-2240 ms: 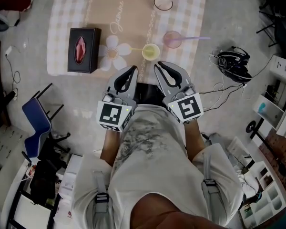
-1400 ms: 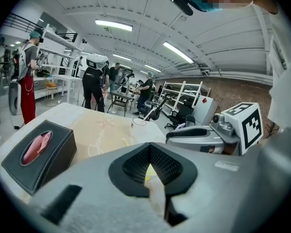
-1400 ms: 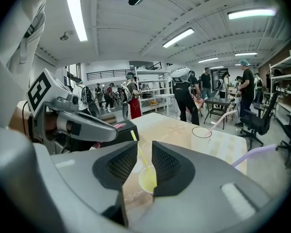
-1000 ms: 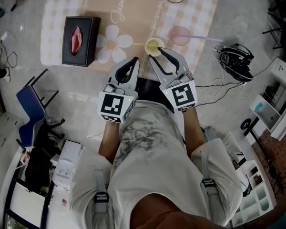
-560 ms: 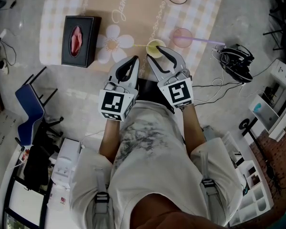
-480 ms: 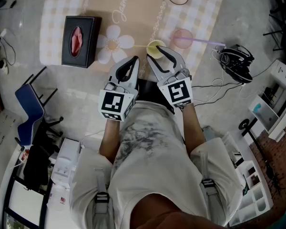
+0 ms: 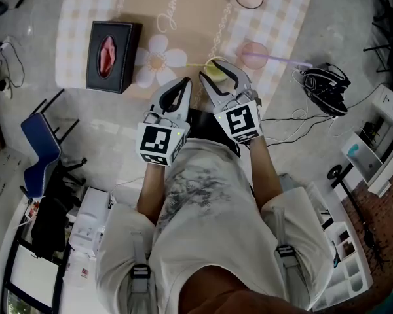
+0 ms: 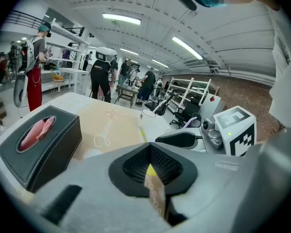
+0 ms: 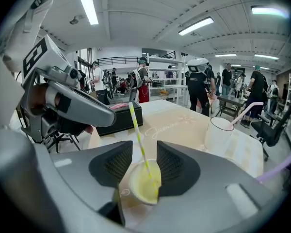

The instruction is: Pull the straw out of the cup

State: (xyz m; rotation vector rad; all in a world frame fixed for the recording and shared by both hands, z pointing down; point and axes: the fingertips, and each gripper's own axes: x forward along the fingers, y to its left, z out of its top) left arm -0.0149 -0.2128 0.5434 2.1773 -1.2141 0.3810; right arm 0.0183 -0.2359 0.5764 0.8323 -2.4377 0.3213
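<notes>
Right tongs (image 9: 144, 148), jaws just spread wider, straddle the yellow cup (image 9: 143, 186) and its straw (image 9: 135, 127) on the counter (image 9: 184, 125). Left tongs (image 8: 149, 148) seem pressed together, empty.

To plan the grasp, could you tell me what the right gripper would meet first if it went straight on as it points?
Probably the yellow cup with its straw, sitting between the jaws of the right gripper, which have just been opening; depth uncertain.
</notes>
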